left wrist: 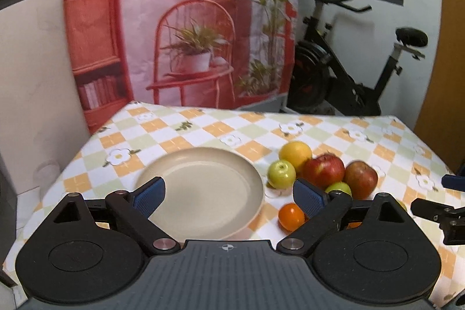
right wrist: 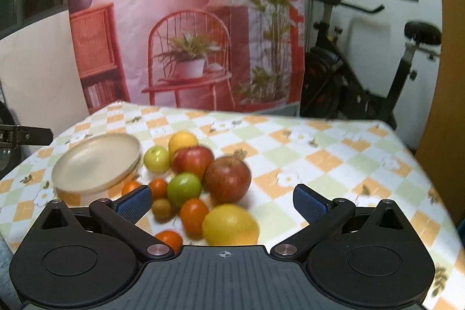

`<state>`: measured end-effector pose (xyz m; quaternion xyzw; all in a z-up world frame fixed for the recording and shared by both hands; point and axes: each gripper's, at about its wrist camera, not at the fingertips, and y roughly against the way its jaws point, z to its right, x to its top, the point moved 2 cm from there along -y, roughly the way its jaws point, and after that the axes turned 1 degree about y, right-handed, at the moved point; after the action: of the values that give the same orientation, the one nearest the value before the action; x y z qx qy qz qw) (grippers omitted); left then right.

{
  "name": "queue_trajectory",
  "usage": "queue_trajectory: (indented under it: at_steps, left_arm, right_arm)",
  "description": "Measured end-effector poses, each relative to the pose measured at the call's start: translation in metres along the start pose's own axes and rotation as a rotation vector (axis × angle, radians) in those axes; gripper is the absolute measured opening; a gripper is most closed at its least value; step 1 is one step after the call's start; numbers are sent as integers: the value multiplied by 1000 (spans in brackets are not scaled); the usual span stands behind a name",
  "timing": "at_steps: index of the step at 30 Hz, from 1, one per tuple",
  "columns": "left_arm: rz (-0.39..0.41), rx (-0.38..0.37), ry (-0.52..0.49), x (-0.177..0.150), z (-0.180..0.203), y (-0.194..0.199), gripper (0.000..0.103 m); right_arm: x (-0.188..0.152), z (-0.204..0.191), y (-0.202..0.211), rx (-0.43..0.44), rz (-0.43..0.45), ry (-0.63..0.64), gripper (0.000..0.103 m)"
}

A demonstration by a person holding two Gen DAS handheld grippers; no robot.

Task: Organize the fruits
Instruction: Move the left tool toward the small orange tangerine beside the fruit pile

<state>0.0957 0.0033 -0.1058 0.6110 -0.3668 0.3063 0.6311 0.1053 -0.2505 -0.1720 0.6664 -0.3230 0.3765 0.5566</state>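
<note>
Fruit pile: red apple (right wrist: 228,178), green apple (right wrist: 184,189), lemon (right wrist: 230,224) and small oranges, lying touching on the checked tablecloth (right wrist: 334,159), just right of the empty beige plate (left wrist: 203,188). Right gripper (right wrist: 222,204) hovering above the pile, jaws wide, gripping nothing; left gripper (left wrist: 229,195) likewise open over the plate. Advisable: straddling one outer fruit, closing gently, avoiding nudging neighbours.
</note>
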Motion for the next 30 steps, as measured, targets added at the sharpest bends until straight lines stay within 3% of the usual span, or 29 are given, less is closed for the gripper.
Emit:
queue_trajectory:
  at_steps: [7, 12, 19, 24, 30]
  left_arm:
    - [-26, -67, 6, -13, 8, -18, 96]
    - [-55, -55, 7, -18, 14, -23, 96]
    - [-47, -21, -14, -21, 19, -20, 96]
    - [-60, -46, -12, -22, 19, -20, 96]
    - [-93, -16, 9, -25, 16, -24, 96]
  right_arm:
    - [-15, 3, -8, -6, -45, -19, 103]
    - [-23, -1, -7, -6, -52, 24, 103]
    - [-28, -4, -11, 17, -103, 14, 101]
    - [-32, -4, -15, 31, -141, 7, 98]
    - [-32, -5, -14, 45, -143, 0, 98]
